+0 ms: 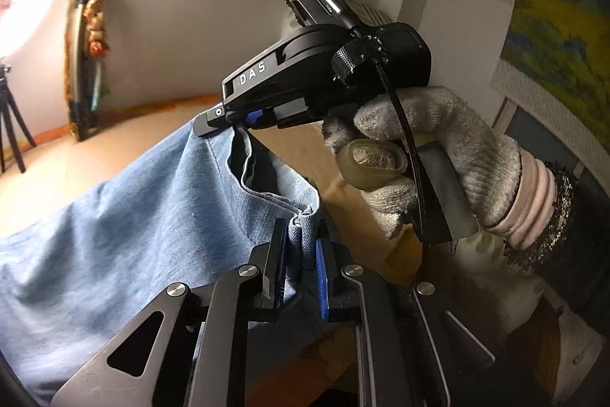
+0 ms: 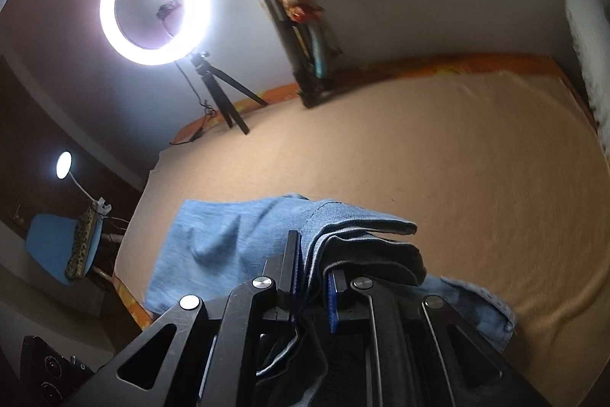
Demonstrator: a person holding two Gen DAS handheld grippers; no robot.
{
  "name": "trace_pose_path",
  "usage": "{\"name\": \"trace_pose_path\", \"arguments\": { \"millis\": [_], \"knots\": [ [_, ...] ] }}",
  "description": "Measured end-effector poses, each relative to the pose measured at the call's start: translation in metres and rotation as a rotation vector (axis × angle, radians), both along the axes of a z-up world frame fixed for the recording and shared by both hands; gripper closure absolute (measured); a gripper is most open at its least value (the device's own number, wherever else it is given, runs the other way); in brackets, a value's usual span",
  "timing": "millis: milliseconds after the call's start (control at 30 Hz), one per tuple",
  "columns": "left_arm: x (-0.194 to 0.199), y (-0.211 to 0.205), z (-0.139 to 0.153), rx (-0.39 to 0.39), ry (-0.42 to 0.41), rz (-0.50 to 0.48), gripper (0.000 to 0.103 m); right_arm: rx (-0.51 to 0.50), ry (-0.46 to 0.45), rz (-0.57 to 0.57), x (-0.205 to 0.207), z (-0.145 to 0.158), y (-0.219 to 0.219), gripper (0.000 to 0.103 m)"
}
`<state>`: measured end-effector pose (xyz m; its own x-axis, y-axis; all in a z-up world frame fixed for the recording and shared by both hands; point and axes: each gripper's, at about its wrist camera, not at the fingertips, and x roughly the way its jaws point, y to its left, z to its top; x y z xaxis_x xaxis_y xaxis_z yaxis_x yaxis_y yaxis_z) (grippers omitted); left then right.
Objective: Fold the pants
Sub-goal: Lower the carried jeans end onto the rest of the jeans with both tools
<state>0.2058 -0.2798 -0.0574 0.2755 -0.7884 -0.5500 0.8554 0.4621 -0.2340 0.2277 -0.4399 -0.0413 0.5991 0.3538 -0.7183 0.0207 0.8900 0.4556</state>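
The light blue denim pants (image 1: 126,216) hang lifted above a tan bed surface (image 1: 114,143). My left gripper (image 1: 301,246) is shut on a bunched edge of the pants. In the left wrist view my right gripper (image 1: 232,123), black and held by a gloved hand (image 1: 431,155), is shut on another part of the same edge, up and to the left. In the right wrist view the right gripper (image 2: 312,273) is shut on several layers of the pants (image 2: 228,239), with the rest draped over the bed (image 2: 419,147).
A lit ring light (image 2: 154,8) on a tripod (image 2: 225,94) stands at the bed's far edge. A framed object with a garland (image 2: 297,25) leans on the wall. A blue chair (image 2: 57,246) and a small lamp (image 2: 64,163) stand left of the bed.
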Motion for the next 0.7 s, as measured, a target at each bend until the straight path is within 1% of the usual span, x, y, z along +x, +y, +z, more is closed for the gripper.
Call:
{"name": "trace_pose_path", "arguments": {
  "millis": [100, 233, 300, 333, 367, 400, 433, 533, 600, 633, 700],
  "knots": [
    [0.004, -0.009, -0.007, 0.028, 0.007, -0.023, 0.091, 0.012, 0.005, -0.005, -0.008, -0.02, -0.012, 0.094],
    [-0.001, -0.02, -0.016, 0.079, 0.003, -0.069, 0.091, 0.063, 0.02, -0.011, -0.019, -0.046, -0.024, 0.093],
    [-0.001, -0.025, -0.024, 0.112, 0.005, -0.094, 0.091, 0.112, 0.029, -0.014, -0.025, -0.059, -0.031, 0.089],
    [-0.001, -0.026, -0.028, 0.121, 0.007, -0.1, 0.091, 0.137, 0.036, -0.018, -0.027, -0.065, -0.035, 0.083],
    [0.001, -0.028, -0.031, 0.132, 0.011, -0.106, 0.091, 0.159, 0.045, -0.023, -0.029, -0.07, -0.039, 0.075],
    [0.001, -0.028, -0.032, 0.139, 0.015, -0.112, 0.091, 0.185, 0.052, -0.03, -0.029, -0.075, -0.043, 0.07],
    [0.001, -0.028, -0.032, 0.144, 0.017, -0.116, 0.091, 0.228, 0.055, -0.046, -0.031, -0.08, -0.051, 0.062],
    [0.002, -0.029, -0.034, 0.158, 0.025, -0.127, 0.092, 0.354, 0.076, -0.089, -0.03, -0.092, -0.068, 0.059],
    [0.003, -0.032, -0.033, 0.169, 0.02, -0.139, 0.091, 0.414, 0.087, -0.11, -0.027, -0.1, -0.075, 0.058],
    [0.004, -0.033, -0.032, 0.171, 0.018, -0.142, 0.091, 0.437, 0.089, -0.113, -0.022, -0.104, -0.077, 0.058],
    [0.0, -0.034, -0.03, 0.177, 0.012, -0.148, 0.091, 0.44, 0.094, -0.123, -0.014, -0.107, -0.075, 0.058]
  ]
}}
